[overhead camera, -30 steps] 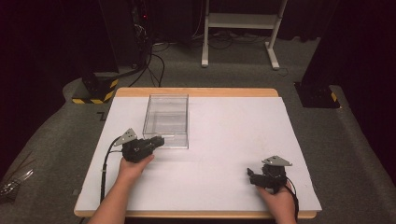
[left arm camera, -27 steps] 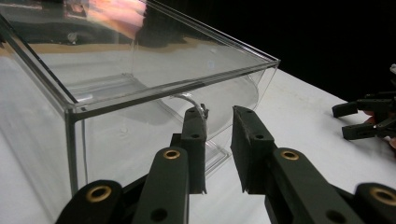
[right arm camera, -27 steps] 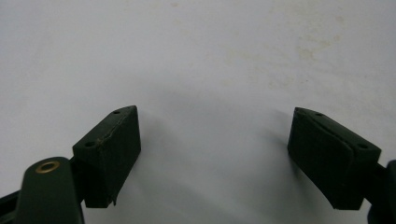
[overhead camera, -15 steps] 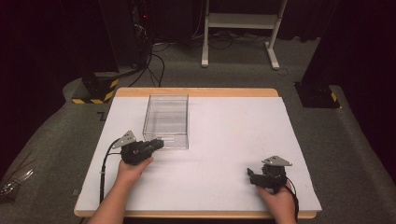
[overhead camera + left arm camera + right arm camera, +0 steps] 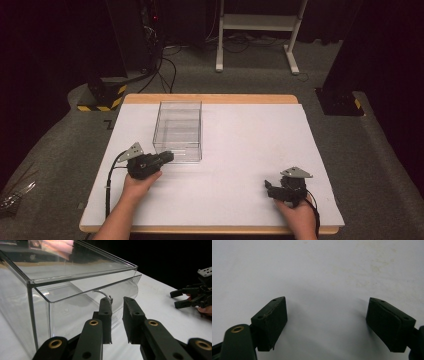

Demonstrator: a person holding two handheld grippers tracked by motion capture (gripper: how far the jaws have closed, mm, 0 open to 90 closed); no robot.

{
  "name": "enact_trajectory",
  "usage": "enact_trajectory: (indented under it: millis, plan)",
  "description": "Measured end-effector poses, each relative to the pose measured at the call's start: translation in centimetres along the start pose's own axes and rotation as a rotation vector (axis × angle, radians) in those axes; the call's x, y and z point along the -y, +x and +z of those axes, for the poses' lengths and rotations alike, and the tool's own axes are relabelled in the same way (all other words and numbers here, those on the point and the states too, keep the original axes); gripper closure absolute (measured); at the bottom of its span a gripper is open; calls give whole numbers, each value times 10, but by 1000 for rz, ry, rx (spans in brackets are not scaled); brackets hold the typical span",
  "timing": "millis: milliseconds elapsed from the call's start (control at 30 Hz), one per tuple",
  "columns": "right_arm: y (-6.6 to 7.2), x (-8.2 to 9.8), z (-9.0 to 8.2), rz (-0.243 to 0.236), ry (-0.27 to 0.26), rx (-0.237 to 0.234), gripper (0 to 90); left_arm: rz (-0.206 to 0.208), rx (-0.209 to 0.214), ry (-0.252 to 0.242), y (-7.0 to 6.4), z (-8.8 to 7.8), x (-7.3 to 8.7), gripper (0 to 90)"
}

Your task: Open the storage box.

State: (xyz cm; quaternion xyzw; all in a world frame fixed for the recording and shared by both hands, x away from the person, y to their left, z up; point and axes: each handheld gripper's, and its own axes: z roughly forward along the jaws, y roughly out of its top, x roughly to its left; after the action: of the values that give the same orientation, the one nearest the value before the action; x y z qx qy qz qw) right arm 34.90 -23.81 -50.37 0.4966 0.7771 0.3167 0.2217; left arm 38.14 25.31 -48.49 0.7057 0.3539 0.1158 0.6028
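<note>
- Lately the left tool (image 5: 116, 312) has been narrowing its jaws at the near end of the box (image 5: 178, 129); a small gap remains, and nothing is pinched yet (a grip looks close).
- Clear, lidded and empty, the box stands left of centre on the tabletop (image 5: 240, 150).
- Right tool (image 5: 327, 322): spread wide, holding nothing.

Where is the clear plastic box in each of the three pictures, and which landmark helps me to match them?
High view: the clear plastic box stands left of centre on the white table.
Left gripper view: it fills the upper left, just beyond the left gripper.
Right gripper view: only bare white table between the jaws.
Shared landmark: the white table.
</note>
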Motion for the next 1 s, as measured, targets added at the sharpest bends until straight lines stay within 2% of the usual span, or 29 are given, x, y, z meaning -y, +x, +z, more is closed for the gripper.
enact_trajectory:
  millis: [533, 900, 1000]
  plan:
    - [0, 0, 0, -2, -3, 1, 174, 11, 20, 1, -5, -7, 4, 790]
    - [0, 0, 0, -2, -2, 1, 175, 28, 27, 27, -12, -14, 5, 799]
    - [0, 0, 0, -2, -2, 0, 175, 26, 41, 24, -13, -16, 7, 804]
